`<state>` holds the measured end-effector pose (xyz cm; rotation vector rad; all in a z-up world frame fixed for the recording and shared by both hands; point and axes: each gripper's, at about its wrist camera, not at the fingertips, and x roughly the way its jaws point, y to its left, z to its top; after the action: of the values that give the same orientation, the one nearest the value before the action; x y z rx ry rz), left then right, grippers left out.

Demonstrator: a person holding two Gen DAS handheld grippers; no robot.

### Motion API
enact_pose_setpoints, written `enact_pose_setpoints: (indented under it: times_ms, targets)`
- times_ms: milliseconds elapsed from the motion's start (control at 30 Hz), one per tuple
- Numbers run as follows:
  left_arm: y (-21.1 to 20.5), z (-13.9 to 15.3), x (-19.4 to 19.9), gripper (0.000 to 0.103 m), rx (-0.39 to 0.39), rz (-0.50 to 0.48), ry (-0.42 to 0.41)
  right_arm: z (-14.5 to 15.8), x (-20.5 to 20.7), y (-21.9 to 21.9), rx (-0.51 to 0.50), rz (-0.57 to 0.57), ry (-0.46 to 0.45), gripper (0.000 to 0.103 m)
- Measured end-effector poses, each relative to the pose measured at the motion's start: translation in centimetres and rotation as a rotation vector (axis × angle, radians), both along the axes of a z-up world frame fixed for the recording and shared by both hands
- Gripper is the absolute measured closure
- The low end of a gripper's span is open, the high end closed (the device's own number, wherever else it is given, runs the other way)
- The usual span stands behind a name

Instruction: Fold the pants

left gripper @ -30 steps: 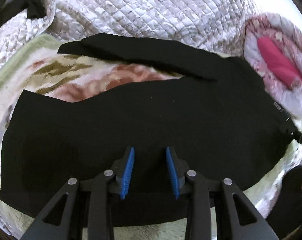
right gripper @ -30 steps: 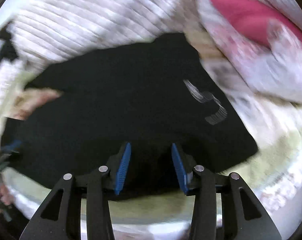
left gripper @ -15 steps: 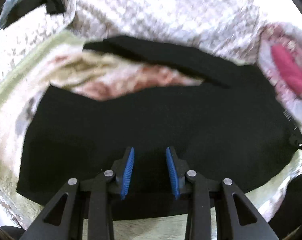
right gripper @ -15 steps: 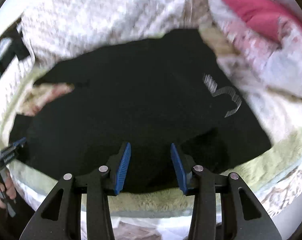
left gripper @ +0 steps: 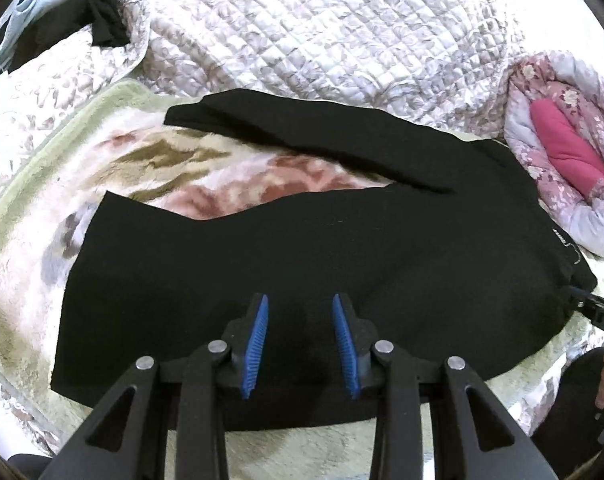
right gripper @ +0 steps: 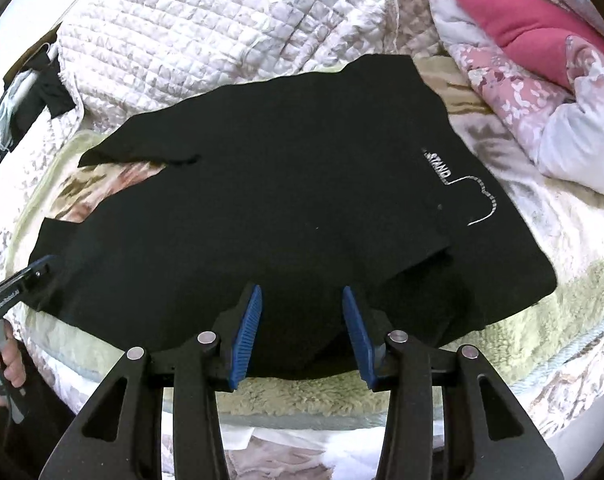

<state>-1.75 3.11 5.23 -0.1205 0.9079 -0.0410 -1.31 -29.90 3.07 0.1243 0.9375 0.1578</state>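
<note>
Hand-held gripper ribbed blue pads apart above matte black pants

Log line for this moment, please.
pants: spread flat, legs apart | left gripper: open, empty | right gripper: open, empty | fold: not started

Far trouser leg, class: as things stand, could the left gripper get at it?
Probably yes. The left gripper hangs open above the black pants, and only flat cloth and floral blanket lie between it and the far leg; nothing blocks the way.
</note>
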Motion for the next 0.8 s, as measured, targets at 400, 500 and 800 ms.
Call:
enact_pose_setpoints:
  times_ms: [400, 500, 800]
  targets:
    - [-3.5, 1.6, 2.3, 0.063, 0.022, -0.079, -0.009, 1.7, 2.4, 2.0, 0.005, 0.093, -0.038, 0.050]
    - [-4.0, 2.2, 3.4, 0.061, 0.040, -0.107, -0.024, 2.1, 3.6, 2.5, 0.007, 0.115, -0.041, 0.050]
    - [-3.5, 2.9, 9.7, 0.053, 0.073, -0.150, -0.027, 3.6, 10.7, 2.9, -0.034, 0.209, -0.041, 0.050]
